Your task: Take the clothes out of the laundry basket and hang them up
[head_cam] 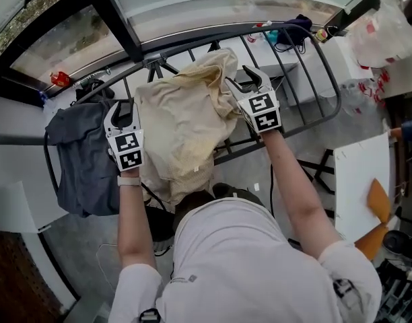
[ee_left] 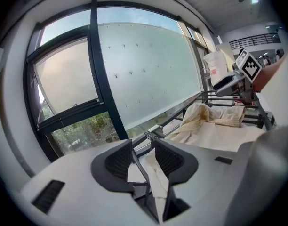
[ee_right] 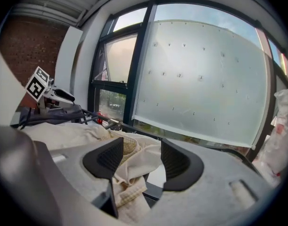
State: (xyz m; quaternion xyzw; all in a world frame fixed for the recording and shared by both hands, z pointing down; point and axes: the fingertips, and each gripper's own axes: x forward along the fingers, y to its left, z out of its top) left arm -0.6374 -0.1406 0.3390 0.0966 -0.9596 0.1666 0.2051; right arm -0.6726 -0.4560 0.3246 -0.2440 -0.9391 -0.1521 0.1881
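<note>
A cream garment [head_cam: 186,120] lies draped over the bars of the black drying rack [head_cam: 312,59]; it also shows in the left gripper view [ee_left: 214,126] and the right gripper view [ee_right: 87,135]. A dark grey garment [head_cam: 85,157] hangs on the rack's left end. My left gripper [head_cam: 125,108] sits at the cream garment's left edge, open [ee_left: 143,149], with a rack bar and a cloth edge in the gap and the pads off them. My right gripper [head_cam: 250,81] is at the garment's right edge, open wide [ee_right: 141,150] over bunched folds.
Large windows with black frames [head_cam: 105,12] stand just behind the rack. A white plastic bag [head_cam: 384,29] sits at the right, a white board [head_cam: 357,180] below it. A dark blue item [head_cam: 293,29] hangs at the rack's far end. The person's torso fills the foreground.
</note>
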